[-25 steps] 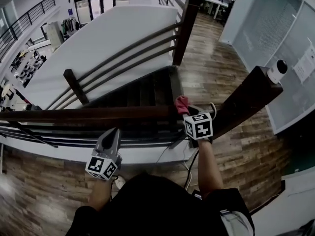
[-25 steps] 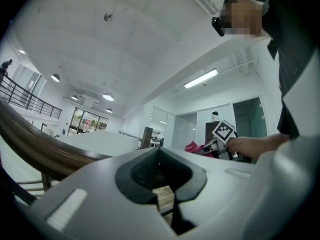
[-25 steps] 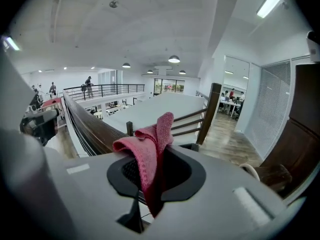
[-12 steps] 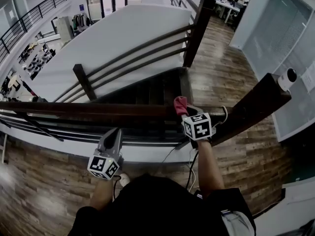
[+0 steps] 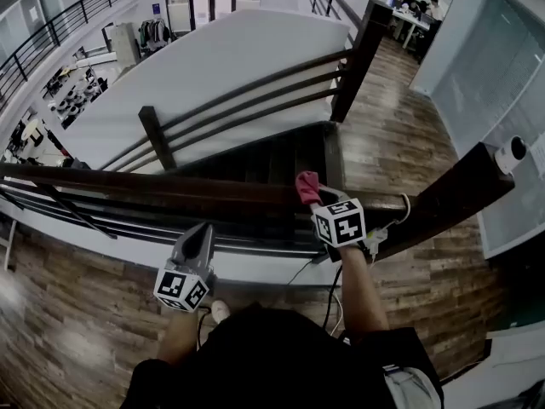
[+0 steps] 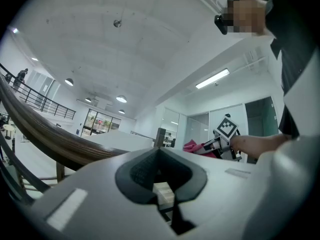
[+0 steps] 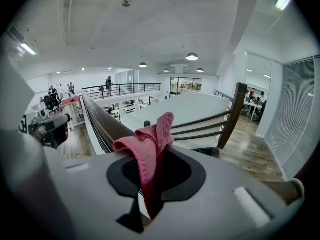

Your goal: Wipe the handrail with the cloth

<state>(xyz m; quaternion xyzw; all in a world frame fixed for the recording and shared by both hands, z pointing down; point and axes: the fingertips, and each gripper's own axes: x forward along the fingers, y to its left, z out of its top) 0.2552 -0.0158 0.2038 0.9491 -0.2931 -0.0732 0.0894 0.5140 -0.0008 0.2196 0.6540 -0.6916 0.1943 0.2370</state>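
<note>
— What's in the head view?

— My right gripper [image 5: 315,198] is clamped on the pink cloth [image 5: 306,184], which presses on top of the dark wooden handrail [image 5: 170,190]. Against the frame a second ago, the cloth sits farther left along the rail, away from the corner post [image 5: 443,196]. My left gripper [image 5: 202,231] hangs below the rail on my side, much where it was.

— And the left gripper view?

— The left gripper [image 6: 160,156] has its jaws together with nothing between them. The handrail [image 6: 45,136] curves past on the left; the cloth [image 6: 192,145] and right gripper [image 6: 220,143] show at the right.

— The right gripper view?

— The right gripper [image 7: 150,181] has its jaws pinched on the cloth [image 7: 150,141], which bunches up over the tips. The handrail [image 7: 102,121] runs away just behind the cloth, and the left gripper [image 7: 50,129] shows at the left.
</note>
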